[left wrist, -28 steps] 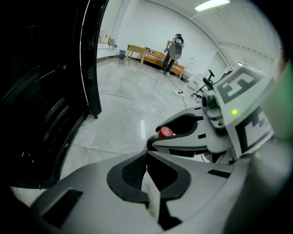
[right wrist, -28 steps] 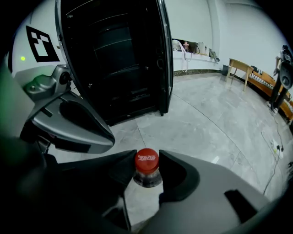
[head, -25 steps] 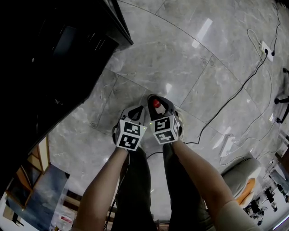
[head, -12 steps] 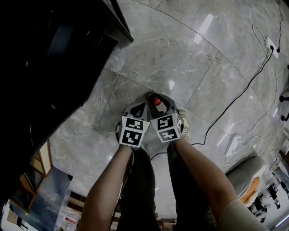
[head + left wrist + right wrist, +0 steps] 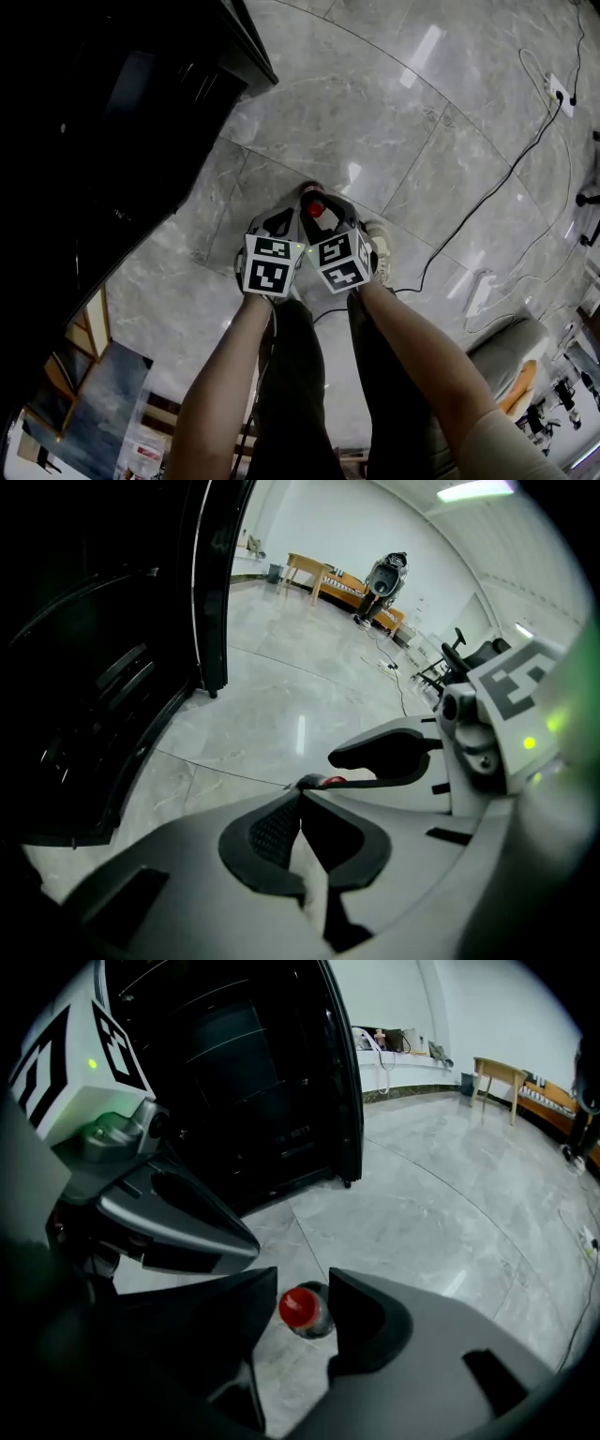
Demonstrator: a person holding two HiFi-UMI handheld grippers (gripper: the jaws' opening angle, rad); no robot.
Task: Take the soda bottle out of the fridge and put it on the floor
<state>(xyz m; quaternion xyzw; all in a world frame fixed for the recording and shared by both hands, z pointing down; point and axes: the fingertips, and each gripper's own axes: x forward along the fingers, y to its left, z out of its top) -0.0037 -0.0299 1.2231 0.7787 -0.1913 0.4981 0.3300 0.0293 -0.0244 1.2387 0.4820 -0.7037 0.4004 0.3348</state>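
Note:
The soda bottle (image 5: 299, 1308), clear with a red cap (image 5: 315, 208), stands upright on the grey marble floor, seen from above. My right gripper (image 5: 302, 1281) straddles its neck. Its jaws are opening, and a gap shows between the right pad and the cap. In the head view the right gripper (image 5: 323, 214) hangs over the bottle just ahead of the person's knees. My left gripper (image 5: 300, 793) is shut on nothing and sits close beside it, to the left (image 5: 278, 225). The black fridge (image 5: 112, 122) stands at the left, its door (image 5: 342, 1082) open.
A black cable (image 5: 487, 187) runs across the floor to a power strip (image 5: 561, 98) at the right. The person's shoe (image 5: 380, 246) is just right of the bottle. A wooden table (image 5: 319, 574) stands far off across the room.
Both grippers and the bottle's cap have shifted slightly up and left in the head view. The cap now shows a little further ahead of the right gripper.

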